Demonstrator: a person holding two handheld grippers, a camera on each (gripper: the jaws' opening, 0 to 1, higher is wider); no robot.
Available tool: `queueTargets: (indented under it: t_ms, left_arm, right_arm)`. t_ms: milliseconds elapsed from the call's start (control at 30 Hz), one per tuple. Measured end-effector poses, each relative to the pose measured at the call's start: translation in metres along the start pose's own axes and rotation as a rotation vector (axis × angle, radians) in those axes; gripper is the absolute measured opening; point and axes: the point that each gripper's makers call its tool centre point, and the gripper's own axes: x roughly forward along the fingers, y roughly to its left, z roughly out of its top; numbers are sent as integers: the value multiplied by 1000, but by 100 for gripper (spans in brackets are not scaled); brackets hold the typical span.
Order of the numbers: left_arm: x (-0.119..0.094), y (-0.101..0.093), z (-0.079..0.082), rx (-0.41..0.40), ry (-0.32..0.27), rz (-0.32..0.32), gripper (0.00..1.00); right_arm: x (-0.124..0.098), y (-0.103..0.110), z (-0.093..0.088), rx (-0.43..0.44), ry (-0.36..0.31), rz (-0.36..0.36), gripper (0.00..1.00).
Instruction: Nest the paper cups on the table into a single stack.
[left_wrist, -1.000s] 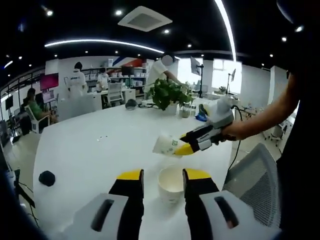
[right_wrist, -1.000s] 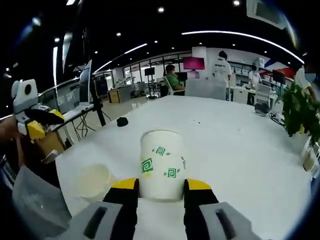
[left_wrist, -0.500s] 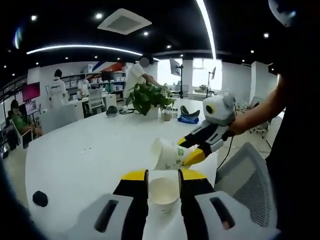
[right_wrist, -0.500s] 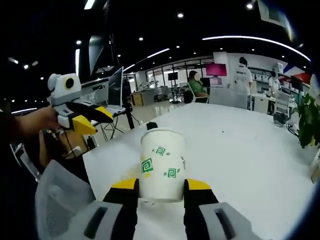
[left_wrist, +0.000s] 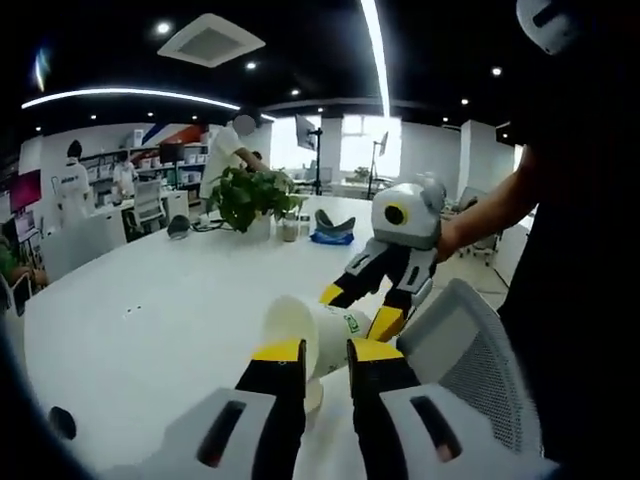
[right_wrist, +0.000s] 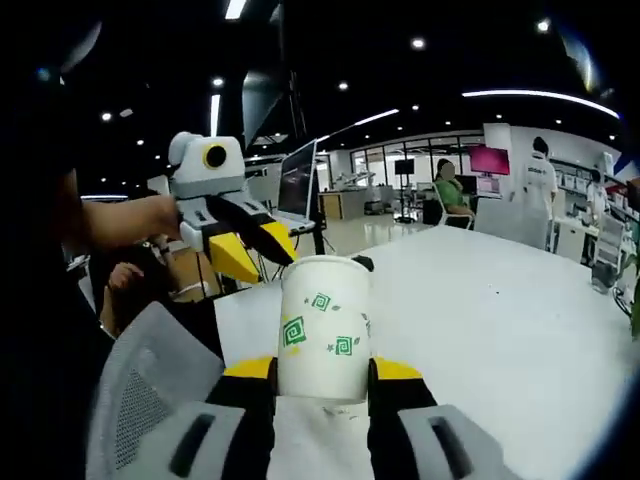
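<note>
While over worktop (right_wrist: 520, 320):
Right hand-held gripper (right_wrist: 322, 375): I clamp green-print cup (right_wrist: 322, 330), frame centre.
Left hand-held gripper (left_wrist: 325, 352): narrow gap, grip unclear, lower centre.

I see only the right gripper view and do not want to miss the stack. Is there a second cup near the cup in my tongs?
Observer: Yes. In the left gripper view, a bit of a second paper cup shows between the left tongs, just below the held cup.
Operator: How does my cup lie, seen from there?
Observer: It is tilted, with its open mouth turned toward the left tongs' camera, and the right tongs grip it near its base.
</note>
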Motion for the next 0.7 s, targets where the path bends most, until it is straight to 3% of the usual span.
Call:
queueTargets:
  t_ms: [267,567,700]
  left_arm:
    - [2,-11,-10,21,43,-51,9]
    - [-1,-27,-5,41,29,-131,0]
    - [0,-34,-5,71,57,-146,0]
  right_arm:
    - [1,8,4,-64,-23,46,34]
    - [4,19,-3,-99,0,82,34]
    - [5,17,-5,-94,15,62,35]
